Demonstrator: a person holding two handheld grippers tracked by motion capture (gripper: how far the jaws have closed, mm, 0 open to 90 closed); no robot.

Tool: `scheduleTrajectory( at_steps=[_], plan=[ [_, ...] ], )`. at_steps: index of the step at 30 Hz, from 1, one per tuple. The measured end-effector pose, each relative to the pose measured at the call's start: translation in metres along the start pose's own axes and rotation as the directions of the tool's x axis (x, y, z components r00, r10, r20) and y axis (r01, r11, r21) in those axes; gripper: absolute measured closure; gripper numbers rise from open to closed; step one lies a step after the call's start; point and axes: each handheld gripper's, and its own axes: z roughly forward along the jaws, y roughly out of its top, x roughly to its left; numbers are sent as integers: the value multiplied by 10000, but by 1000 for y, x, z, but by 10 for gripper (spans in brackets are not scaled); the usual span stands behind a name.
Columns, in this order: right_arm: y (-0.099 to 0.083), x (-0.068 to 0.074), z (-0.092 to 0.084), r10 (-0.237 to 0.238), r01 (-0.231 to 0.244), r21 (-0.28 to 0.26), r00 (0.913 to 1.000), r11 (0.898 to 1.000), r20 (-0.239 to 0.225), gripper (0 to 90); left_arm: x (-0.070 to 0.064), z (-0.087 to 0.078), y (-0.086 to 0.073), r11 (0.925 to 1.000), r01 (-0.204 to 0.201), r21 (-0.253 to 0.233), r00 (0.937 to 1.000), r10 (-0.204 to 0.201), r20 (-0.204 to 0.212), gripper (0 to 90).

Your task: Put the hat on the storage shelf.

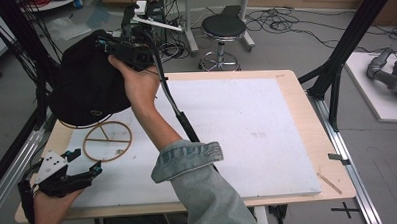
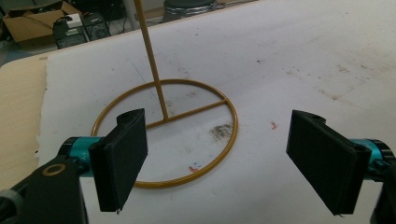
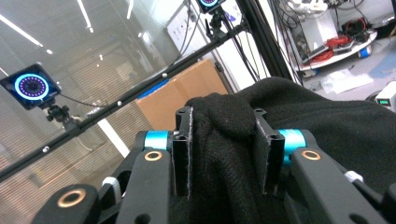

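I'm working over a table (image 1: 296,96) covered by a white pad (image 1: 237,130). A black hat (image 1: 85,81) is hanging above the pad's far left corner, over a gold wire stand (image 1: 107,140) whose ring base is lying on the pad; in the left gripper view the stand's (image 2: 187,140) thin post is rising upright from the cross-bar. My right gripper (image 1: 115,45) is pinching a fold of the hat's (image 3: 327,116) knit fabric, and in the right gripper view (image 3: 223,154) the cloth is bunching between the pressed jaws. My left gripper (image 1: 85,161) is resting at the near left, jaws spread wide with nothing between them, just short of the stand in its own view (image 2: 219,163).
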Motion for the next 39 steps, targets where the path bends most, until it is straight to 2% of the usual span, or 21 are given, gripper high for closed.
scheduleTrajectory(
  at_steps=[11, 32, 39],
  plan=[
    [-18, -4, 22, 416, -419, 262, 9990, 9988, 138, 661, -2, 1, 1, 10000, -36, -20, 10000, 36, 74, 209],
    [-51, -2, 56, 149, -184, 1107, 9994, 9937, 325, 643, -5, 3, 1, 9999, -140, -16, 9997, 140, 204, 209],
    [-58, -5, 63, 212, -278, 1326, 9985, 9908, 509, 631, -8, 5, 1, 9998, -188, -7, 9994, 188, 299, 208]
  ],
)
